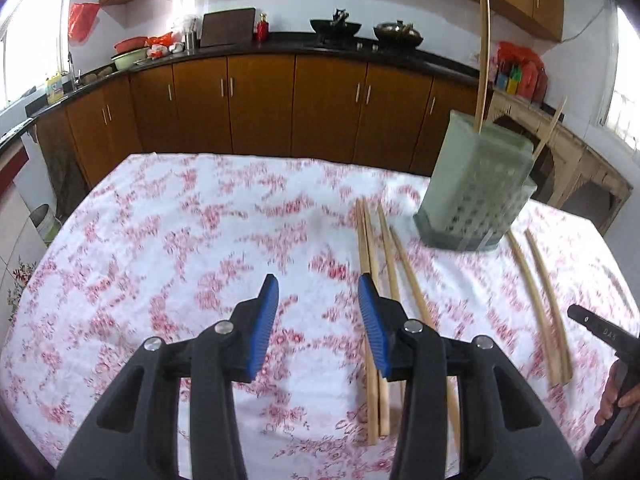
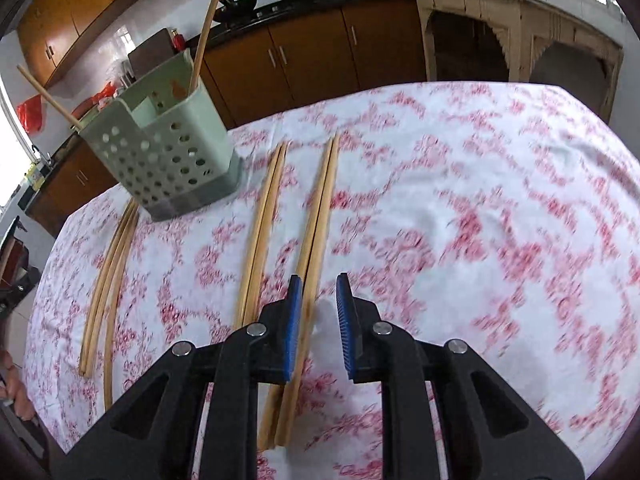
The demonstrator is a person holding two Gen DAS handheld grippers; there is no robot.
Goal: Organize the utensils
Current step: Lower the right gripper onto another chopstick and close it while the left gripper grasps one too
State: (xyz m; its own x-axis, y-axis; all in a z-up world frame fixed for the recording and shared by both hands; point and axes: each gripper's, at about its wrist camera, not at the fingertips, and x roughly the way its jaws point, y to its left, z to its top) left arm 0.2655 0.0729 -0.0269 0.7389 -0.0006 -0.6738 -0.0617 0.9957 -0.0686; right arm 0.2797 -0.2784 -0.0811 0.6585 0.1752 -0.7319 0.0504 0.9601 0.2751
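Hovering above the floral tablecloth [image 1: 180, 220], the left gripper [image 1: 318, 312] has its blue pads [image 1: 266, 320] parted with nothing between them; a group of four wooden chopsticks [image 1: 370, 248] lies just to its right on the cloth, the near ends passing under its right finger. In the right wrist view, the right gripper [image 2: 318, 320] holds its blue pads [image 2: 346, 320] a narrow gap apart, not pressing on anything. A pair of chopsticks [image 2: 322, 208] lies lengthwise on the cloth beneath it, running under the left pad; whether the pad touches them cannot be told through the blur. Just to the left of that pair lies a second pair [image 2: 266, 208], roughly parallel.

Farther out, a pale green perforated utensil holder [image 2: 168, 148] stands upright on the cloth, with one chopstick [image 2: 206, 28] standing tall in it and another [image 2: 48, 94] leaning out over its rim. Beyond the holder, a further cluster of chopsticks [image 2: 108, 280] lies near the table's left edge. In the left wrist view, part of a person's hand [image 1: 618, 396] grips a black handle at the right border. Behind the table run brown kitchen cabinets [image 1: 260, 104] under a dark countertop [image 1: 280, 46] carrying woks.
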